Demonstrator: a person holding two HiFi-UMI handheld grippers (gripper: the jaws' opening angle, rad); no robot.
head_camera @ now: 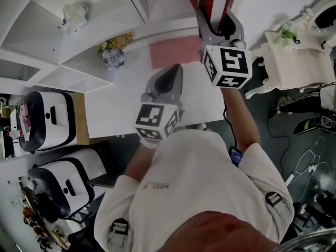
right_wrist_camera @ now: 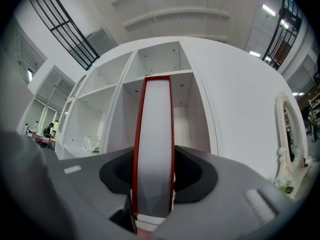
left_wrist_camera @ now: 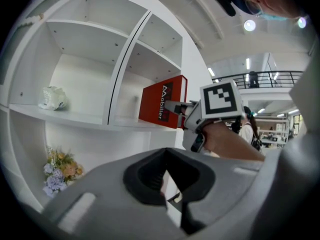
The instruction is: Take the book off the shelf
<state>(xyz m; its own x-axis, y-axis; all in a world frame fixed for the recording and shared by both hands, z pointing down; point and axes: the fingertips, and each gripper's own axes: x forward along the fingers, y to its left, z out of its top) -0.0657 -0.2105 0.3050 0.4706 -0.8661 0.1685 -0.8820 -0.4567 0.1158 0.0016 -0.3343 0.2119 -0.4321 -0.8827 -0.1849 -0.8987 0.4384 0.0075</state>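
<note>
**Book gripped at shelf front**

Nearest, the left gripper (head_camera: 173, 73) has its fingers together, holding nothing. Beyond it, the right gripper (head_camera: 216, 21) has its fingers clamped on the red book (right_wrist_camera: 155, 134), which stands upright in a compartment of the white shelf (left_wrist_camera: 75, 116).

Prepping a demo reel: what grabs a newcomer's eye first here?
The red book stands upright in the white shelf, clamped in the right tongs. Next come the black-and-white marker cubes on both tongs. The left tongs hang shut and empty, lower down in front of the shelf.
</note>
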